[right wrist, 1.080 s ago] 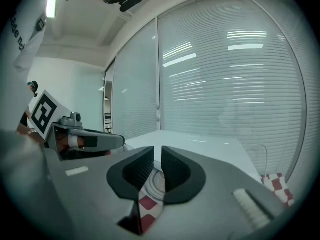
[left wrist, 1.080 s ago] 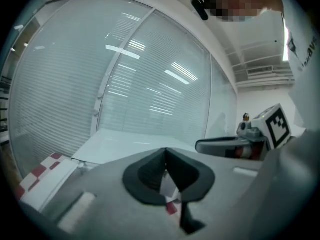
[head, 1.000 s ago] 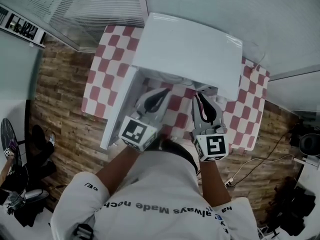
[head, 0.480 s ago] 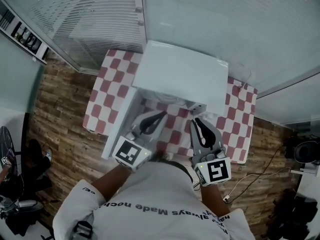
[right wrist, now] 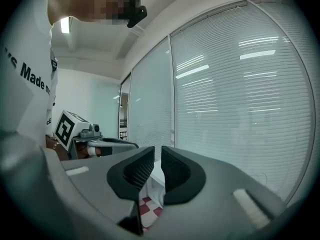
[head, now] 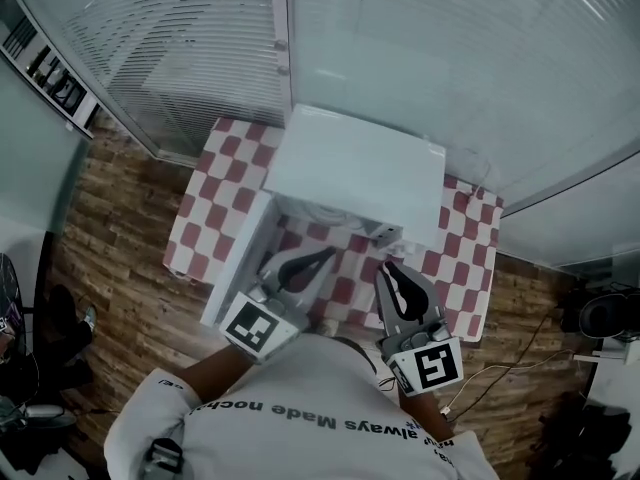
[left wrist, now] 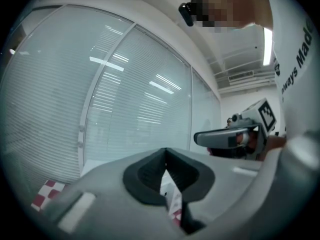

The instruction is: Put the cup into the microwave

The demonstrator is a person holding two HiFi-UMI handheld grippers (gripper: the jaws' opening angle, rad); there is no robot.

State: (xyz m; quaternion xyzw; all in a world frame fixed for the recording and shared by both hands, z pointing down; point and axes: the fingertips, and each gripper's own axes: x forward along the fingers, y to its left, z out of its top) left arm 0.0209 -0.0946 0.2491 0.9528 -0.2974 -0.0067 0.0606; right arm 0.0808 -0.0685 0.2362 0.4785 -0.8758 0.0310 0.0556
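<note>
The white microwave [head: 355,173] stands on a red-and-white checked table [head: 215,188]. Its door [head: 238,263] hangs open to the left. I cannot make out the cup in any view; the top panel hides the inside of the oven. My left gripper [head: 325,255] hovers in front of the opening beside the door, its jaws together with nothing between them [left wrist: 165,154]. My right gripper [head: 392,268] is held over the table's front right part. Its pads stand a thin slit apart and hold nothing [right wrist: 158,154]. Both grippers point up towards the window blinds.
Glass walls with blinds [head: 420,58] rise directly behind the table. Wooden floor [head: 110,258] surrounds it. A cable [head: 500,373] trails on the floor at the right. Dark equipment [head: 600,313] stands at the far right edge.
Both grippers have drawn back from the microwave opening towards my body and tilted upward. The head view has pulled back, so the table and microwave look smaller.
</note>
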